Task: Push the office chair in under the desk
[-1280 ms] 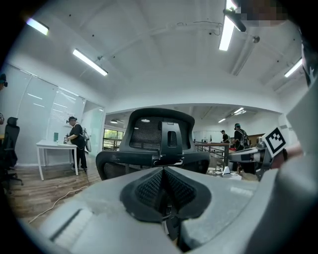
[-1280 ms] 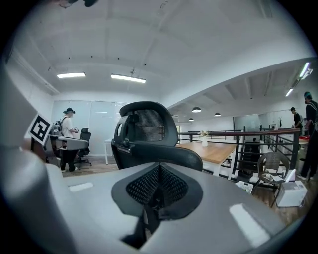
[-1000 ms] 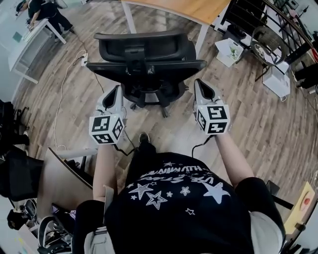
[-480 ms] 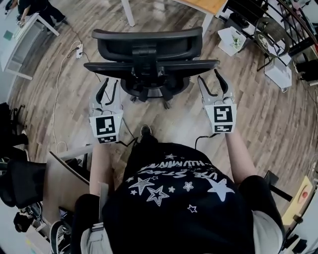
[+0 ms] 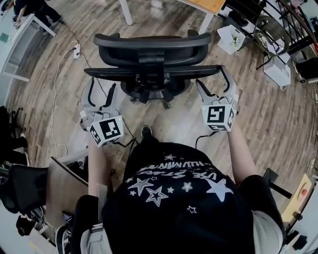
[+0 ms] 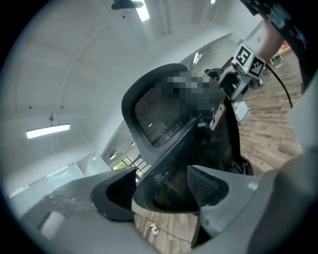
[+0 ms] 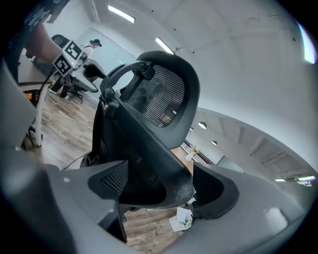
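A black mesh office chair [image 5: 151, 72] stands on the wood floor in front of me, its back towards me and its headrest [image 5: 151, 42] beyond. The wooden desk [image 5: 206, 5] with white legs lies past it at the top. My left gripper [image 5: 101, 89] is at the left end of the backrest's top edge, jaws opening, with the edge between its fingers [image 6: 161, 191]. My right gripper [image 5: 215, 84] is at the right end, jaws opening too, and the backrest's rim [image 7: 164, 183] sits between its pads. Neither pair of pads presses on the chair [image 6: 164, 114].
A white box with a plant [image 5: 231, 38] sits on the floor right of the desk leg [image 5: 206, 22]. A power strip with a cable [image 5: 77, 49] lies left of the chair. Another desk [image 5: 20, 34] stands far left, a dark chair [image 5: 20, 183] at lower left.
Both grippers went from shut to wide open. They moved forward from behind the chair to the two ends of the backrest's top edge, which now lies between their jaws.
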A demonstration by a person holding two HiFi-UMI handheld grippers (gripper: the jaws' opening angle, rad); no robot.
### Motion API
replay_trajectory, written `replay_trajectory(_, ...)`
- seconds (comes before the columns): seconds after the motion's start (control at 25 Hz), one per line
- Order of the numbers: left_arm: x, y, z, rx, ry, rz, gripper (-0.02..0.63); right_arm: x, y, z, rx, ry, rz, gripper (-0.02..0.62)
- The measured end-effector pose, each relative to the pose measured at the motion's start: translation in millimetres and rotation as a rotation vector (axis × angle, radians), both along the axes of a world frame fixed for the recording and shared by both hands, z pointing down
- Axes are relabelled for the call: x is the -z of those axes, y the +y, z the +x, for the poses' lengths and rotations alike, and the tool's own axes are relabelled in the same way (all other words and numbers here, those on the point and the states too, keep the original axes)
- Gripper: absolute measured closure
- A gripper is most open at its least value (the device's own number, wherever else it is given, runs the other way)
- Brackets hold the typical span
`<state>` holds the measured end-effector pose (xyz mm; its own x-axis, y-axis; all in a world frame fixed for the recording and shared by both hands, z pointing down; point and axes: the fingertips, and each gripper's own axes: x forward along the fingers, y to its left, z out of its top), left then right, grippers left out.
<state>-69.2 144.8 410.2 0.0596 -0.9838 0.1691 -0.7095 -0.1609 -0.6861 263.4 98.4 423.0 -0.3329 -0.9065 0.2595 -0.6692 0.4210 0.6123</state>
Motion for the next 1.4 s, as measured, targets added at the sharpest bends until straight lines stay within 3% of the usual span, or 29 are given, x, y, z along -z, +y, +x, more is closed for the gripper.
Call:
replay_trajectory(0.28,1,-23,-11,-0.019,-0.17,-0.014,0.276,0,-12,-10,-0.01,0.095,0.038,0.202)
replay_trajectory(0.48,-13,-39,-13,-0.06,-0.287,-0.092,0.276,2,-19,-15,-0.031,0.116,0.038,0.213)
replay_trajectory(0.64,-17,-50,-23,-0.056,-0.252,-0.089,0.279,4,-26,-16,-0.061,0.183,0.071,0.272)
replay_trajectory(0.72,-13,-56,-28,-0.071,-0.25,-0.07,0.32,5,-29,-20,-0.041,0.2,0.047,0.276)
replay_trajectory(0.88,-10,-61,-29,-0.095,-0.224,-0.086,0.322,1,-34,-24,-0.001,0.23,-0.013,0.287)
replay_trajectory(1.08,-17,-67,-35,-0.138,-0.255,-0.127,0.321,-1,-32,-29,0.01,0.248,-0.01,0.296)
replay_trajectory(1.4,-18,-71,-36,-0.197,-0.247,-0.109,0.319,-4,-33,-30,-0.02,0.276,-0.027,0.301)
